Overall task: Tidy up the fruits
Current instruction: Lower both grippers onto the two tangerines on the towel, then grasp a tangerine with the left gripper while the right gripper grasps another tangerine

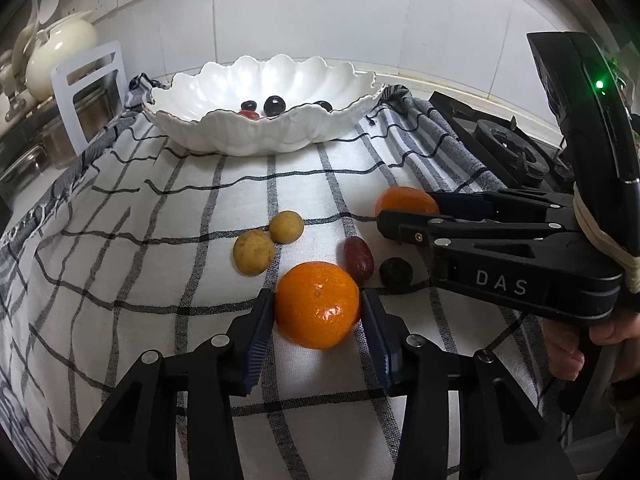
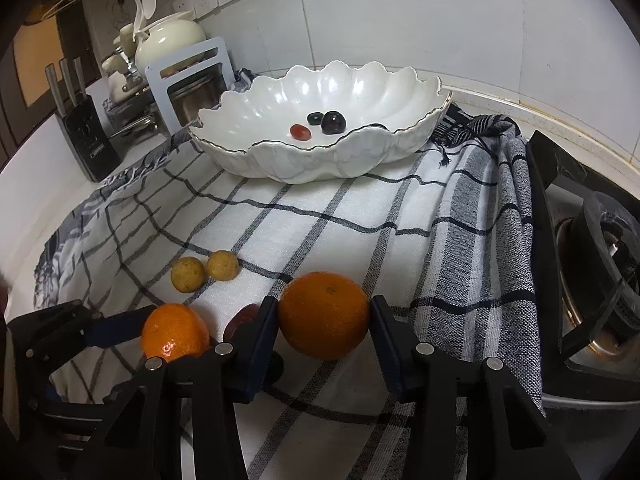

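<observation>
Left wrist: left gripper (image 1: 318,304) low, fingers flanking near orange (image 1: 317,305); contact unclear.

- My right tool (image 2: 324,316) has its fingers on either side of a large orange (image 2: 324,315), which sits on the checked cloth (image 2: 360,216).
- My left tool (image 2: 120,330) reaches a smaller orange (image 2: 175,337) on the left.
- Two yellowish round fruits (image 2: 204,272) lie beyond.
- The white scalloped bowl (image 2: 320,160) holds dark and red fruits (image 2: 320,123).
</observation>
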